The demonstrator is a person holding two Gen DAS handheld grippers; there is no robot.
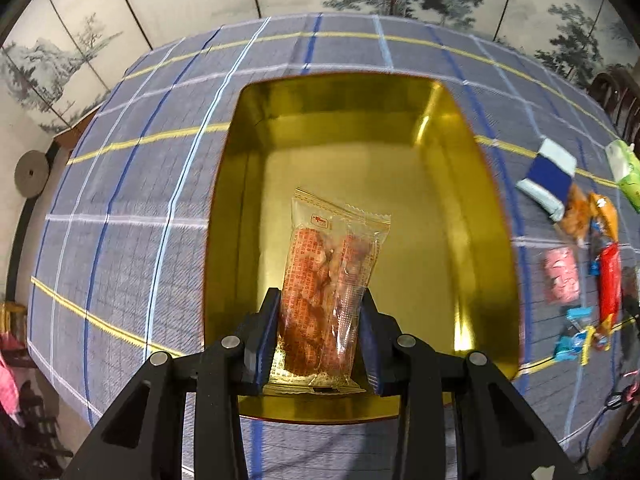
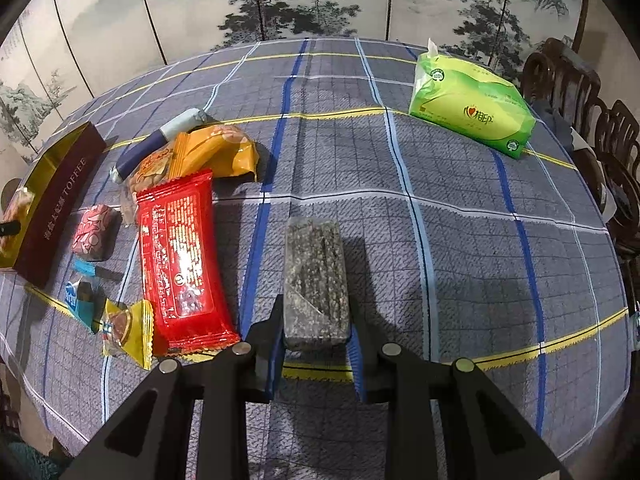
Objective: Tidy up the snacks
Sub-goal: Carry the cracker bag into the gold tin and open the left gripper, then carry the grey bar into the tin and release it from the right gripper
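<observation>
held snack: clear packet of reddish pieces (image 1: 328,276), upright between the left gripper (image 1: 320,312) pads, lower end pinched, top sticking up free
left fingers: narrow, clamped on the clear packet from both sides
packet location: above the inside of the gold tin (image 1: 436,128), over its near half; cannot tell if the bottom touches the tin floor
tin: open, gold inside, dark red outer wall reading TOFFEE in the right wrist view (image 2: 60,204); nothing else visible in it
second held snack: dark speckled seed bar (image 2: 316,280) in clear wrap, long side pointing away from camera
right fingers: right gripper (image 2: 316,332) narrow, pads pressed on the near end of the seed bar; bar looks to sit just above the cloth, shadow beside it
loose snacks: red packet (image 2: 180,260) just left of the seed bar; orange packet (image 2: 216,152) behind it, overlapping; pink wrapped candy (image 2: 94,236) near the tin wall; blue candy wrapper (image 2: 80,296) and yellow wrapper (image 2: 128,328) at front left, touching
other items: blue and pale tube-like pack (image 2: 160,140) behind the orange packet; green tissue pack (image 2: 472,108) far right, well apart from the snacks
surface: table with grey-blue checked cloth (image 2: 440,240), yellow and blue stripes
background: painted folding screen (image 2: 280,0) with trees; dark wooden chair (image 2: 580,92) at right edge
</observation>
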